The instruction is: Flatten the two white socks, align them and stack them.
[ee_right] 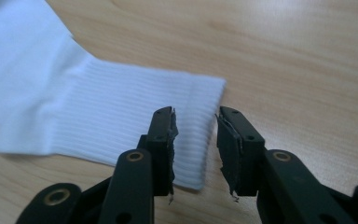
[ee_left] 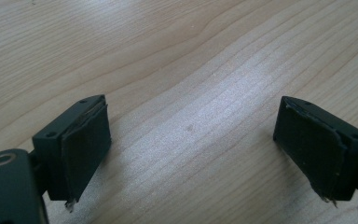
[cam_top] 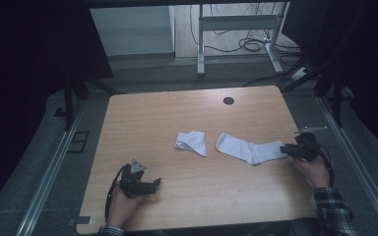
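Tabletop [cam_top: 142, 118]: flat sock [cam_top: 251, 149] runs crosswise (cuff toward right gripper [cam_top: 289, 150]).

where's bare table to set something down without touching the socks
Free: the far strip between the socks and the cable hole, and the near middle between the left gripper and right hand. Crowded: mid-table, crumpled sock beside flat sock.

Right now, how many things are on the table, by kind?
White socks: 2, one flat, one crumpled
Tools: 2, left tool open over bare wood, right tool at the flat sock's cuff, jaws apart
Total: 4
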